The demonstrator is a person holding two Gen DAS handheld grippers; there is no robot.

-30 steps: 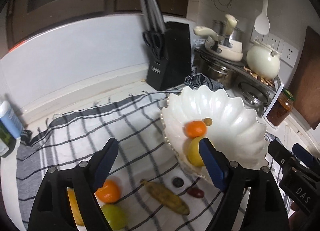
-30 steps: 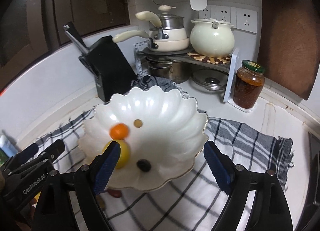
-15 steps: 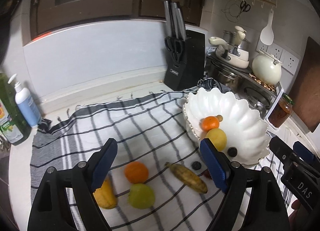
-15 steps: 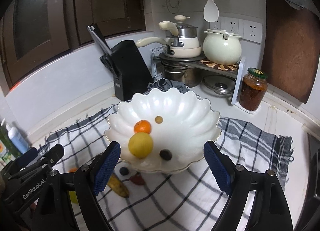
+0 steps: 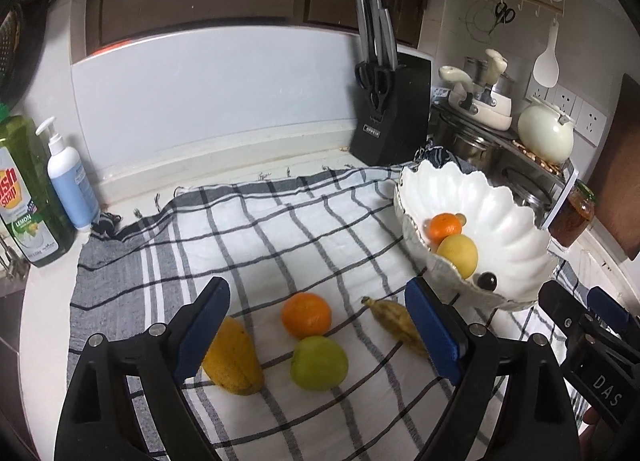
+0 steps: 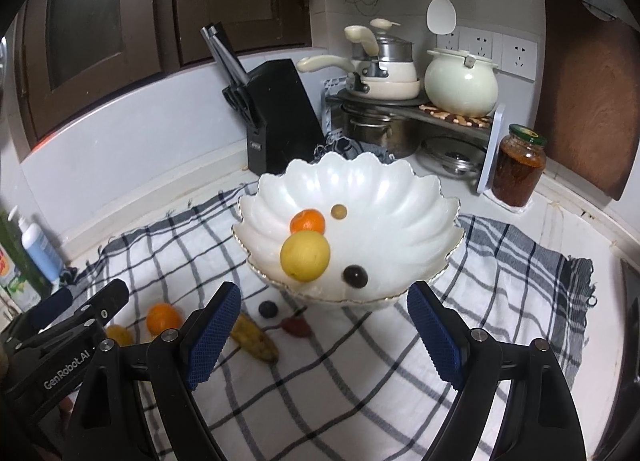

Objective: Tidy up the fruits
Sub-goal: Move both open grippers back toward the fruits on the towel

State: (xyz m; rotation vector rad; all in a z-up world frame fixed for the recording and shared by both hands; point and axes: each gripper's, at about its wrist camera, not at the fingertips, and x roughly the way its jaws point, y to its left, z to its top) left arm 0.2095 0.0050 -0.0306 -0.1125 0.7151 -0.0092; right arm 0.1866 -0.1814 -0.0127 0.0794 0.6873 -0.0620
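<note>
A white scalloped bowl [image 6: 400, 197] stands on a checked cloth and holds a tangerine [image 6: 307, 220], a yellow lemon [image 6: 305, 255], a dark plum [image 6: 355, 276] and a small brown fruit [image 6: 338, 211]. The bowl also shows in the left wrist view [image 5: 504, 221]. On the cloth lie an orange [image 5: 306, 314], a green apple [image 5: 318, 363], a yellow mango [image 5: 233, 357], a brown banana [image 5: 394, 319], a dark berry [image 6: 268, 309] and a red fruit [image 6: 296, 326]. My left gripper [image 5: 318, 331] is open and empty above the loose fruit. My right gripper [image 6: 322, 333] is open and empty in front of the bowl.
A black knife block [image 5: 390, 113] stands at the back wall. Pots and a cream kettle [image 6: 460, 83] sit on a rack at the back right, with a jar [image 6: 518, 171] beside it. Soap bottles [image 5: 66, 177] stand at the far left. The checked cloth [image 5: 280, 229] covers the counter.
Both grippers have pulled back and up from the bowl. The loose fruit on the cloth has come into fuller view. Both stay open and empty.
</note>
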